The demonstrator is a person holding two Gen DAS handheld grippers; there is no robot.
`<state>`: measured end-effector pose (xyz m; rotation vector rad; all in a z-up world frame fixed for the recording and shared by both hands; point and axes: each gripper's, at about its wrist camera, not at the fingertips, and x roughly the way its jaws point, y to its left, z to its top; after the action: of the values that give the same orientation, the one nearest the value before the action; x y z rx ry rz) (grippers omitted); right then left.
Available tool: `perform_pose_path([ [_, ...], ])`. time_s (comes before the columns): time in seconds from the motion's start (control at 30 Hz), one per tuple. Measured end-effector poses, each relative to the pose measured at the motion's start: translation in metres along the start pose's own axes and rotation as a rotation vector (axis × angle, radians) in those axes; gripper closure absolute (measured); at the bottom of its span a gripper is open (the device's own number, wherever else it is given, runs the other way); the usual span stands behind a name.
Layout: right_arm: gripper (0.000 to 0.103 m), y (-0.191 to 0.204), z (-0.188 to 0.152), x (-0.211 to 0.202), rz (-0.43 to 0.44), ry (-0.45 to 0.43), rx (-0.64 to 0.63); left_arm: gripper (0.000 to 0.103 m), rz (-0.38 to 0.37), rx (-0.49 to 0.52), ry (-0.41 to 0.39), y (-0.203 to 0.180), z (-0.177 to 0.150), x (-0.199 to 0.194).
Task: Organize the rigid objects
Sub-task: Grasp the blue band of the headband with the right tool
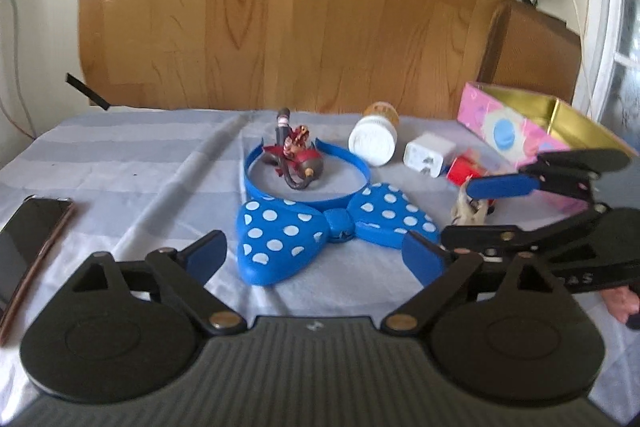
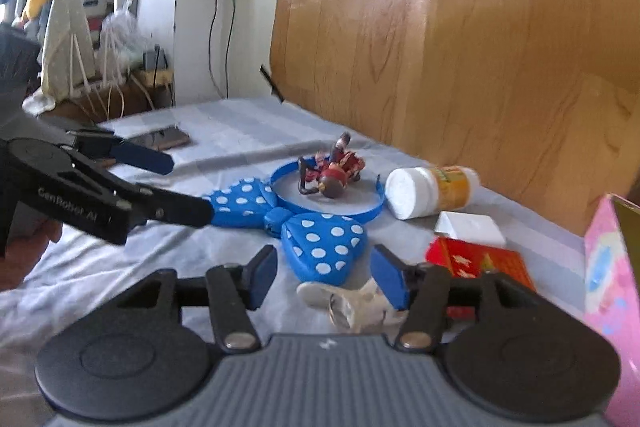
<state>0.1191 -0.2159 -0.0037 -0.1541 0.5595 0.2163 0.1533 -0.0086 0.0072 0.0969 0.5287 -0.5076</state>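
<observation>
A blue headband with a white-dotted bow lies on the striped cloth, and a small red figurine lies inside its hoop. My left gripper stands wide open just before the bow; its pads do not press on it. My right gripper is open too. A small whitish toy lies between its fingers, beside the bow's near lobe. In the left wrist view the right gripper hovers over that toy. The left gripper shows at the left of the right wrist view.
A white bottle with a yellow label lies on its side by a white charger plug and a red packet. An open pink tin stands at the right. A dark phone lies far left. A wooden board backs the surface.
</observation>
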Motion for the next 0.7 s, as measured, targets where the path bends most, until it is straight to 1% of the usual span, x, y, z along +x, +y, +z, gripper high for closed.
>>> perform_pose_path([
  [0.03, 0.039, -0.002, 0.001, 0.009, -0.004, 0.026, 0.002, 0.004, 0.0, 0.015, 0.011, 0.001, 0.0, 0.005],
  [0.07, 0.036, -0.003, 0.001, 0.015, -0.01, 0.024, -0.003, 0.003, 0.001, 0.028, 0.026, 0.001, -0.001, 0.011],
  [0.1, 0.026, -0.003, 0.002, 0.019, -0.022, 0.027, -0.012, 0.003, 0.001, 0.036, 0.044, 0.002, -0.002, 0.018],
  [0.13, 0.022, -0.003, 0.003, 0.025, -0.023, 0.037, -0.017, 0.003, 0.002, 0.04, 0.067, 0.003, -0.003, 0.025],
  [0.17, 0.021, -0.001, 0.004, 0.028, -0.03, 0.039, -0.027, 0.003, 0.003, 0.037, 0.094, 0.004, -0.004, 0.031],
  [0.2, 0.022, 0.0, 0.004, 0.031, -0.053, 0.043, -0.05, 0.003, 0.005, 0.024, 0.12, 0.006, -0.005, 0.037],
  [0.23, 0.022, 0.005, 0.003, 0.035, -0.083, 0.047, -0.089, 0.004, 0.008, 0.018, 0.125, 0.008, -0.005, 0.041],
  [0.27, 0.023, 0.007, 0.001, 0.038, -0.094, 0.047, -0.119, 0.004, 0.017, 0.023, 0.121, 0.008, -0.006, 0.041],
  [0.37, 0.025, 0.014, 0.0, 0.043, -0.097, 0.051, -0.176, 0.004, -0.008, 0.021, 0.113, 0.01, -0.006, 0.037],
  [0.47, 0.027, 0.014, 0.003, 0.044, -0.068, 0.06, -0.192, 0.004, -0.022, 0.04, 0.099, 0.007, -0.007, 0.032],
  [0.57, 0.028, 0.012, 0.006, 0.044, -0.038, 0.074, -0.209, 0.004, -0.047, 0.073, 0.079, 0.001, -0.005, 0.029],
  [0.63, 0.029, 0.013, 0.007, 0.041, -0.017, 0.08, -0.231, 0.005, -0.07, 0.096, 0.081, -0.002, -0.003, 0.029],
  [0.7, 0.031, 0.013, 0.009, 0.042, -0.001, 0.09, -0.246, 0.007, -0.067, 0.13, 0.083, -0.004, -0.001, 0.03],
])
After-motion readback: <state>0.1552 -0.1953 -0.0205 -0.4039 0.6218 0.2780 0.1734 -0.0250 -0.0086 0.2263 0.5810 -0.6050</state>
